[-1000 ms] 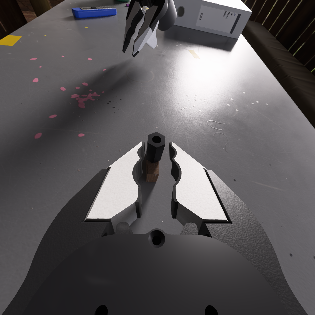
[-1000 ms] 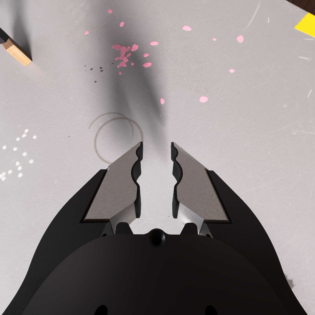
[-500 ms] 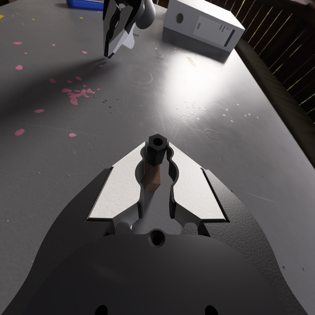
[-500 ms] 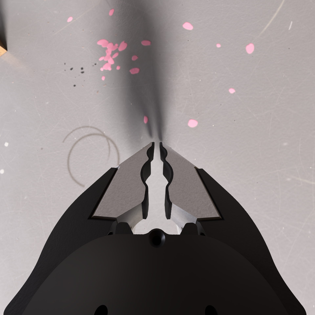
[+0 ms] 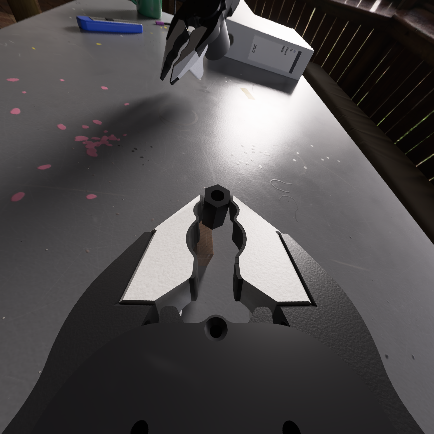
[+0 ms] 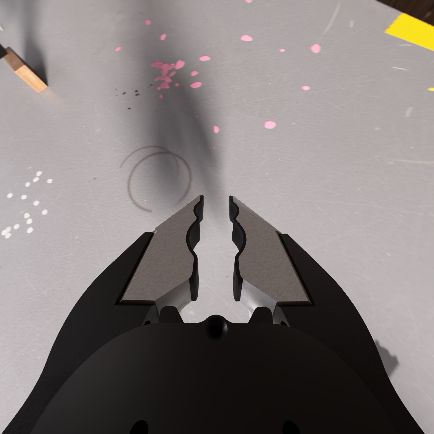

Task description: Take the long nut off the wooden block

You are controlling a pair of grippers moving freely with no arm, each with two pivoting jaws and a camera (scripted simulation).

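In the left wrist view, the left claw (image 5: 216, 199) fills the lower half of the frame, and its two fingers close on the nut (image 5: 215, 209) at centre. The nut is black and six-sided, with its bore facing up toward the camera. Both fingertips (image 5: 199, 203) press against its sides near its top. Below the nut, the block (image 5: 205, 249) shows between the fingers as a narrow brown piece, tilted a little to the left. The nut's lower end touches the block's top; whether the block's foot rests on the table (image 5: 305, 211) cannot be told.

In the upper middle of the same frame hangs the right claw (image 5: 168, 79), tips pointing down over the grey table, clear of its surface. Behind it, at upper right, lies a white box (image 5: 277, 47). A blue tool (image 5: 109, 25) lies at upper left, with a green thing (image 5: 150, 8) at the top edge beside it. Pink spots (image 5: 94, 145) dot the left of the table.

In the right wrist view, the right claw (image 6: 216, 199) stands open with nothing between its fingers, above bare table (image 6: 328, 187). At the upper left edge the block (image 6: 25, 69) shows as a light brown end, with a sliver of the nut (image 6: 1, 50) above it. A yellow strip (image 6: 413, 30) sits at upper right.
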